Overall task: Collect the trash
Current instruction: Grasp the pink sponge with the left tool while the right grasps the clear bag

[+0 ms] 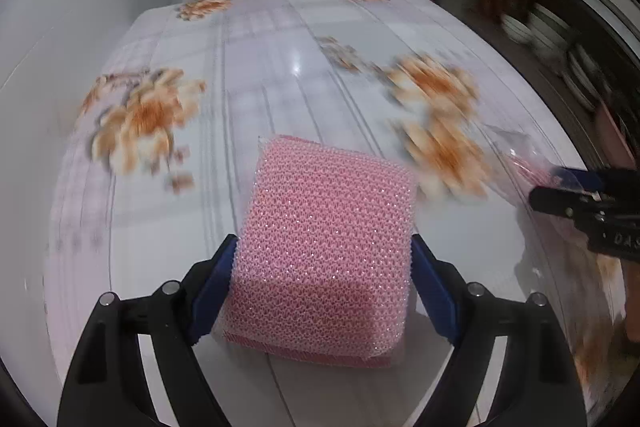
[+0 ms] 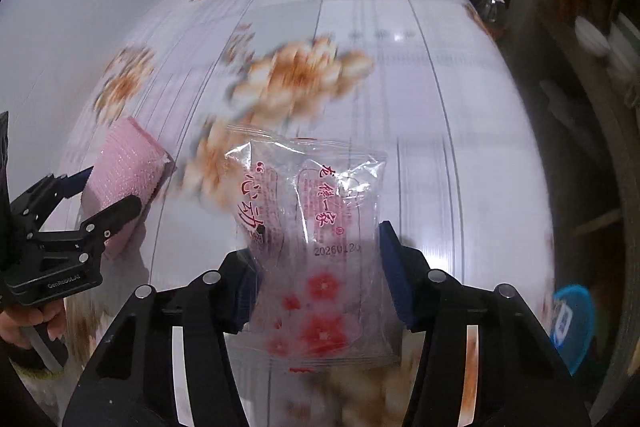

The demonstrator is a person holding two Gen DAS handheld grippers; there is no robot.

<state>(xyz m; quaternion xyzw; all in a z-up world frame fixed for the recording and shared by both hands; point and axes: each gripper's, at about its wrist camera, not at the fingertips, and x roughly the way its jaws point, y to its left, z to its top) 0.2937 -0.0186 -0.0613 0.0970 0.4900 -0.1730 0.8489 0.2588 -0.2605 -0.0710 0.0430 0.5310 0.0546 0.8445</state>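
Pink mesh sponge [image 1: 324,247] at lower centre of the left wrist view, flanked by the blue pads of the left gripper [image 1: 323,287], apparently clamped on its sides. Clear plastic wrapper [image 2: 316,239] with red print at lower centre of the right wrist view, between the pads of the right gripper [image 2: 316,279]; hard to tell through blur and transparent film whether pressed yet. Both over the floral tablecloth [image 1: 280,67]. Grasping step in hand. Next: firm closure on the wrapper, then carrying both off to a bin, none in view.
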